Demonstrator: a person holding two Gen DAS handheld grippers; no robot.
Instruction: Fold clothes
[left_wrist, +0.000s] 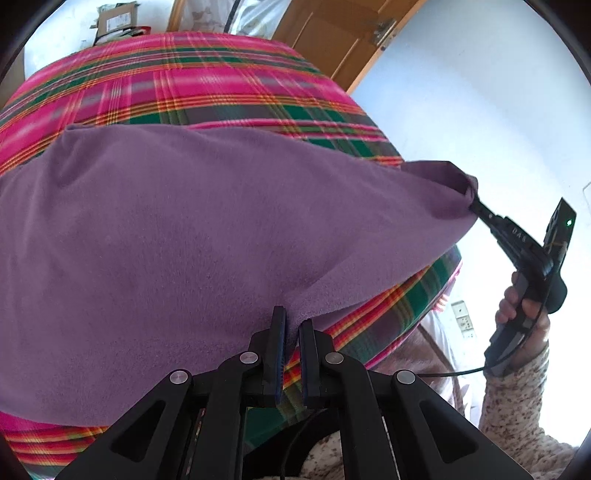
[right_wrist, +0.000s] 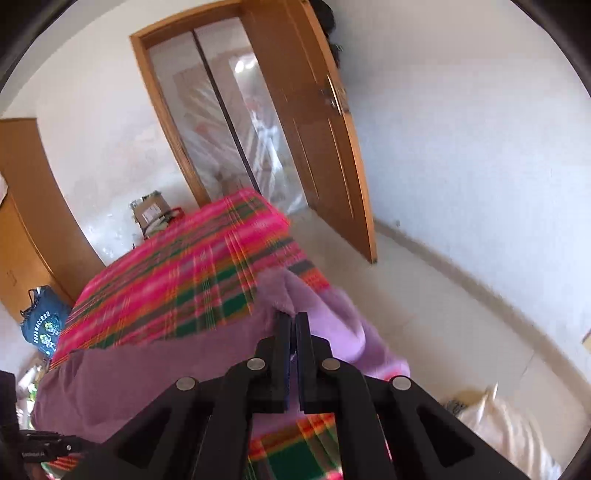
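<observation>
A purple fleece garment (left_wrist: 184, 240) lies spread over a bed with a pink, green and orange plaid cover (left_wrist: 184, 85). My left gripper (left_wrist: 292, 320) is shut on the garment's near edge at the bottom centre. To the right, a hand (left_wrist: 524, 314) holds my right gripper (left_wrist: 474, 205), which is shut on a bunched corner of the cloth and holds it off the bed. In the right wrist view that gripper (right_wrist: 294, 318) pinches the purple garment (right_wrist: 147, 376) above the bed's right side (right_wrist: 177, 280). Part of the left gripper's body (right_wrist: 40, 446) shows at the lower left.
An open wooden door (right_wrist: 317, 147) stands beyond the bed's far corner, with pale floor (right_wrist: 443, 314) to the right. A cardboard box (right_wrist: 151, 212) sits behind the bed. On the left are a blue bag (right_wrist: 44, 325) and a wooden wardrobe (right_wrist: 26, 221). Pale cloth (right_wrist: 509, 435) lies at the lower right.
</observation>
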